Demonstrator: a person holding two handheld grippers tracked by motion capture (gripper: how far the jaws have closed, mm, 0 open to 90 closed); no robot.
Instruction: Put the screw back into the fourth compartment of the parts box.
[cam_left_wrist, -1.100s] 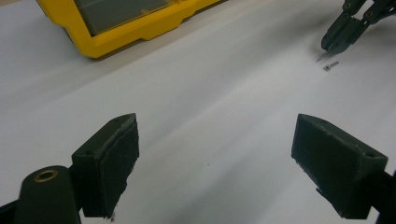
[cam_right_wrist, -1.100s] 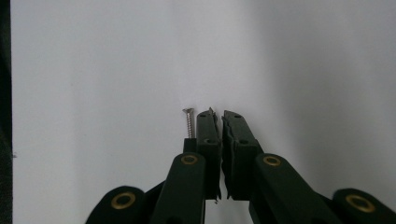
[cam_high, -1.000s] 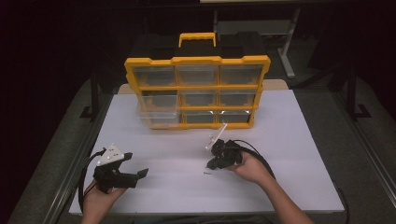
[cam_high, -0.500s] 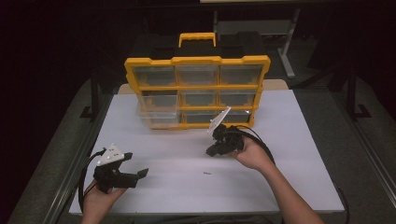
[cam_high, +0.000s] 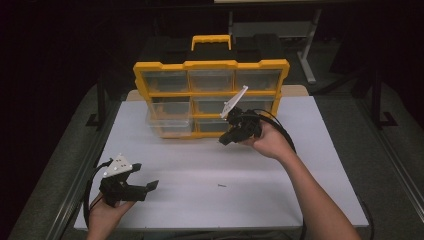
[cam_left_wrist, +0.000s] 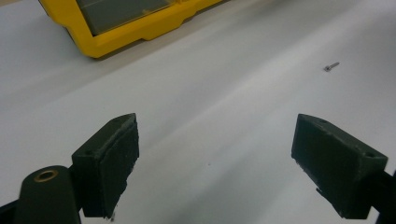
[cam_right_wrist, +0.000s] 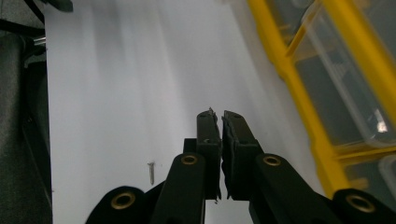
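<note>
Screw (cam_right_wrist: 211, 110), if that speck pinched at the closed right tongs (cam_high: 227, 139) is one, should travel level to the organizer's (cam_high: 210, 95) open drawer (cam_high: 169, 122); left tongs (cam_high: 145, 180) gape empty.

A white table top (cam_high: 310, 165) fills the lower middle of the high view, lit brightly against a room that is otherwise dark. Grey floor (cam_high: 45, 175) runs along its left and right sides, with metal rails (cam_high: 85, 170) at the table's edges. At the upper right stands a pale desk frame (cam_high: 305, 45) on slanted legs, and black table legs (cam_high: 100, 95) show at the left.
</note>
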